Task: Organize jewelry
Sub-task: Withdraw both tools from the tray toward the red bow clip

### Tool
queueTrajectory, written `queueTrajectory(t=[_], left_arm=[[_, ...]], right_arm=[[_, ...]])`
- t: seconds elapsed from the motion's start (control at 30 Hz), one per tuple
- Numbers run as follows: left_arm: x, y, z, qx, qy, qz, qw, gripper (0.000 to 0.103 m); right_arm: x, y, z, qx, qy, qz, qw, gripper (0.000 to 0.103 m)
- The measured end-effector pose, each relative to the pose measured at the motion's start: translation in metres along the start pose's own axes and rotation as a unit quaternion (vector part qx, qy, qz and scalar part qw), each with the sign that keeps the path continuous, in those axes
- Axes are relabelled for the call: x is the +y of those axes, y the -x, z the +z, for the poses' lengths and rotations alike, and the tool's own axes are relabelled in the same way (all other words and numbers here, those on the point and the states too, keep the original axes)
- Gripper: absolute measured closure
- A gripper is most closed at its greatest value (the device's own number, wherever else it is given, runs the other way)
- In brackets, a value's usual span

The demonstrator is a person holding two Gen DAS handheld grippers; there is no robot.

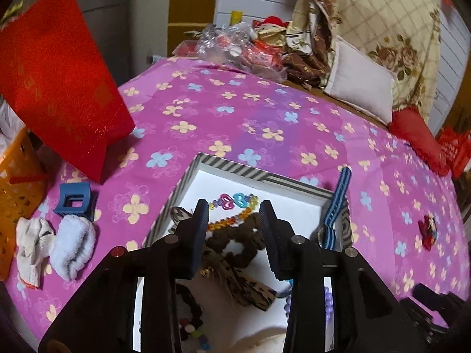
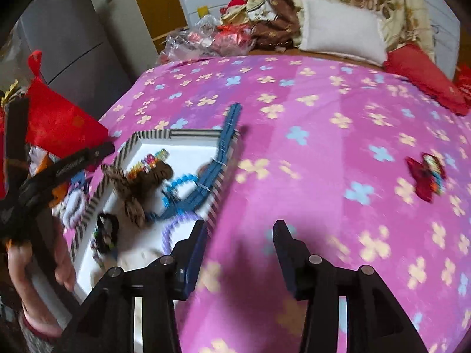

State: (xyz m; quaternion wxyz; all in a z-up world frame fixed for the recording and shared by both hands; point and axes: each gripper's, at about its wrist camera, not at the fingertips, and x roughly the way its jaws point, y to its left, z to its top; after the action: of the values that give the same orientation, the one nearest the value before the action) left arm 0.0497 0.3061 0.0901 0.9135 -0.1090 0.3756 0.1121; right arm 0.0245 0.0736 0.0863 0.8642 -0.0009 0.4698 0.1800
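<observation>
A striped-rim box (image 1: 232,169) with a white inside lies on the pink flowered bedspread (image 1: 235,123). It holds a colourful bead bracelet (image 1: 235,201), a brown scrunchie (image 1: 235,235), a leopard bow (image 1: 247,288) and purple beads (image 1: 328,300). A blue striped strap (image 1: 338,203) hangs over its right rim. My left gripper (image 1: 234,209) is open and empty above the box. My right gripper (image 2: 238,229) is open and empty over the bedspread (image 2: 323,111), just right of the box (image 2: 153,134). A red bow clip (image 2: 426,173) lies to the right; it also shows in the left wrist view (image 1: 428,231).
A blue claw clip (image 1: 75,201) and white socks (image 1: 56,244) lie left of the box. A red bag (image 1: 59,82) and an orange basket (image 1: 17,176) stand at the left. Pillows (image 2: 341,29), a red cushion (image 2: 424,76) and plastic bags (image 1: 235,47) sit at the far edge.
</observation>
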Motion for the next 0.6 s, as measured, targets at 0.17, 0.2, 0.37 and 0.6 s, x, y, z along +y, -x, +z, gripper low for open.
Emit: queueTrajectory(t=[0.17,0.2,0.37,0.6], left_arm=[[-0.024,0.016,-0.014,-0.014,-0.034,-0.007,0.9993,0.068],[-0.03,0.021,-0.017,-0.019,-0.041,-0.01,0.9989,0.068],[-0.057,0.051,-0.033,-0.045,-0.065,-0.023,0.9966,0.068],[-0.102,0.098,-0.068,-0.056,-0.067,-0.055,0.9946,0.046]], right_arm=[[-0.029,0.031,-0.044,-0.012,0.018,-0.047,0.999,0.058],[-0.037,0.038,-0.052,-0.012,0.018,-0.056,0.998,0.058],[-0.079,0.064,-0.088,-0.015,-0.01,-0.071,0.997,0.058],[-0.131,0.106,-0.13,-0.039,-0.045,-0.098,0.993,0.058]])
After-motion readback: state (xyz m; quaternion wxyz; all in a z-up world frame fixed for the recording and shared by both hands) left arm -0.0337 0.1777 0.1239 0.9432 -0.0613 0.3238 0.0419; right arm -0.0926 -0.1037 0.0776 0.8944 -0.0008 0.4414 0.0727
